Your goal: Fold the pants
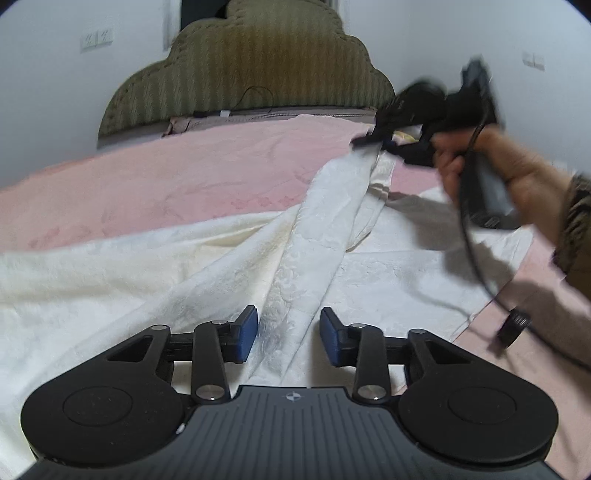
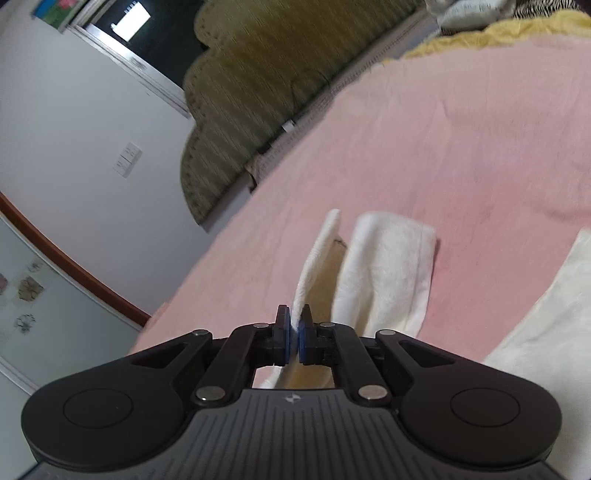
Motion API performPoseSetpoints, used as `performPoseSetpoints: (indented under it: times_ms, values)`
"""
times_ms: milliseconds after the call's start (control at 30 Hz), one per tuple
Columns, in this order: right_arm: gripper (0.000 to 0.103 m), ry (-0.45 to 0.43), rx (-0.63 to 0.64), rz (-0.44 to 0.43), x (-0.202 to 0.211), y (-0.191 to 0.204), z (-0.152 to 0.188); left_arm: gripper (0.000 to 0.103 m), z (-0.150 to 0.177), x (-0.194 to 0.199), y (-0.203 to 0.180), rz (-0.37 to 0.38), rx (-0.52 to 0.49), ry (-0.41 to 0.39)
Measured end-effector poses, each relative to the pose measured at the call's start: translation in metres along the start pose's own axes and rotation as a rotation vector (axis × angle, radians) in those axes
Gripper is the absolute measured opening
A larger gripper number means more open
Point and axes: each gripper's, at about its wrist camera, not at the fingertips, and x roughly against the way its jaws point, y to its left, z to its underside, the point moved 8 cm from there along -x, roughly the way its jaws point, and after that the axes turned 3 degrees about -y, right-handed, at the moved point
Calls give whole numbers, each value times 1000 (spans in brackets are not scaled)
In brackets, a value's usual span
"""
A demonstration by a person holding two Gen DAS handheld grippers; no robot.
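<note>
White pants [image 1: 184, 266] lie spread over a pink bed sheet [image 1: 184, 166]. My left gripper [image 1: 289, 334] hovers low over them. A raised fold of the cloth runs between its blue pads [image 1: 246, 334], which stand apart and do not visibly pinch it. That fold stretches up and right to my right gripper [image 1: 364, 142], held by a hand [image 1: 480, 166]. In the right wrist view the right gripper [image 2: 294, 334] is shut on a thin edge of the white pants [image 2: 384, 266], and the cloth hangs forward from it over the pink sheet [image 2: 443, 147].
An olive padded headboard [image 1: 251, 74] stands at the far end of the bed against white walls. A black cable [image 1: 469, 229] hangs from the right gripper. A small black round object [image 1: 513, 326] lies on the sheet at right. A yellow blanket [image 2: 498, 29] lies at the bed's head.
</note>
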Motion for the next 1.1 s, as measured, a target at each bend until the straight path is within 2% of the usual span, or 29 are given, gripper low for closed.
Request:
performPoseSetpoints:
  times_ms: [100,133,167,233,267,333,400,467,567,633,767,867,933,1000,1100]
  values:
    - [5,-46,0,-59,32,9,-12,40,-3,-1,-12,-48,-97,-11]
    - [5,-57,-6,-75,43,9,-15,37,-4,-1,-15,-63,-127,-17]
    - [5,-67,-11,-89,52,9,-18,28,-5,0,-18,-78,-153,-25]
    - [5,-64,-13,-98,62,9,-24,20,-5,2,-22,-97,-182,-37]
    - [5,-56,-10,-90,62,9,-26,11,-6,3,-23,-105,-181,-43]
    - [5,-36,5,-70,55,13,-33,9,-11,7,-17,-107,-132,-63]
    - [5,-41,44,-90,57,27,-38,9,-20,14,-2,-118,-38,-96]
    - [5,-99,105,-182,69,54,-44,9,-31,27,13,-165,29,-162]
    - [5,-217,245,-280,102,81,-41,9,-43,49,17,-191,36,-241]
    - [5,-222,257,-221,117,65,-32,9,-38,49,2,-131,-38,-196]
    - [5,-125,98,3,140,-25,-8,10,-3,45,-45,19,-189,-89]
    - [5,-60,-14,62,157,-72,15,9,14,41,-58,46,-238,-53]
    - [5,-33,-71,56,154,-81,21,10,16,38,-50,63,-183,-37]
    - [5,-13,-75,43,140,-72,14,10,9,33,-32,65,-82,-27]
    - [5,39,39,24,98,-28,-3,10,-5,31,-1,-3,43,-52]
